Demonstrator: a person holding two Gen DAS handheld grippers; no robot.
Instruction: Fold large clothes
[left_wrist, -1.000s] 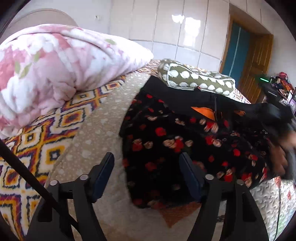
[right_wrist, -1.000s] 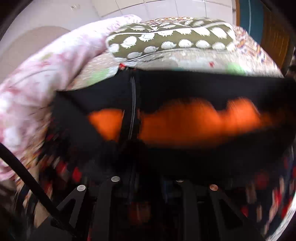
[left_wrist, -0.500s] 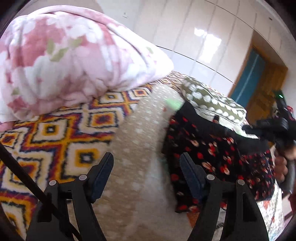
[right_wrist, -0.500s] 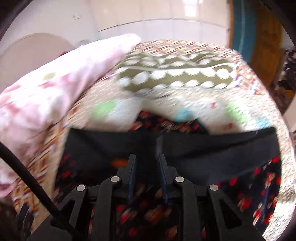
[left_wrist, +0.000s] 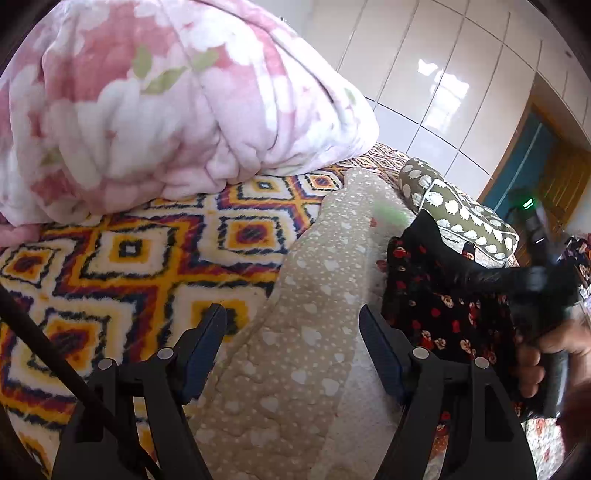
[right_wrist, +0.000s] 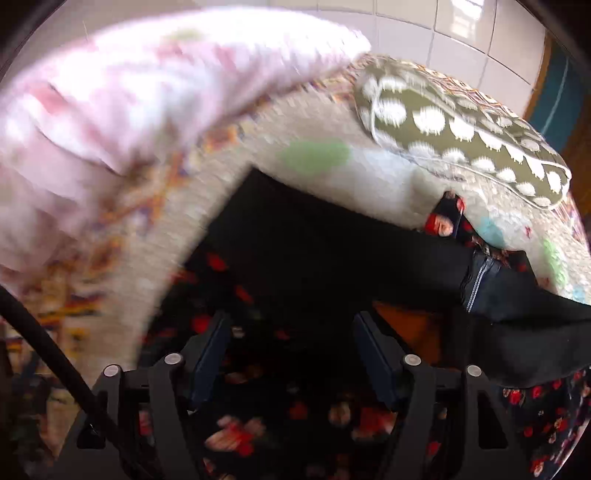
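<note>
Blanket (left_wrist: 166, 103), pink floral, is piled far left on the bed; a patterned rug-like cover (left_wrist: 122, 258) lies under it, then a beige quilt (left_wrist: 325, 295), then the garment.

Left gripper (left_wrist: 291, 343): jaws wide apart, nothing between them, hovering over the quilt just left of the garment's edge.

Garment (left_wrist: 436, 306) (black with red flowers, black lining and a zipper showing in the right view) lies on the quilt, partly folded over itself, with a green pillow (left_wrist: 458, 218) just behind it.

Right gripper (right_wrist: 291, 354): jaws wide apart too, directly above the floral fabric, gripping nothing. The right view is motion-blurred, so I can't tell whether the fingers touch the cloth. An orange patch (right_wrist: 410, 325) shows next to the right finger, under the black flap.

Judgement: a fold looks laid and both tools are free for the next grab.

To do it well:
- left takes the near-left edge, right the matching edge on its side
- pinch all layers, not just the lining
- lift both evenly and keep the span taut so it doesn't sag
- lay the edges lined up, away from the pillow

Risk: the thick fabric slips or bunches at the zipper.
</note>
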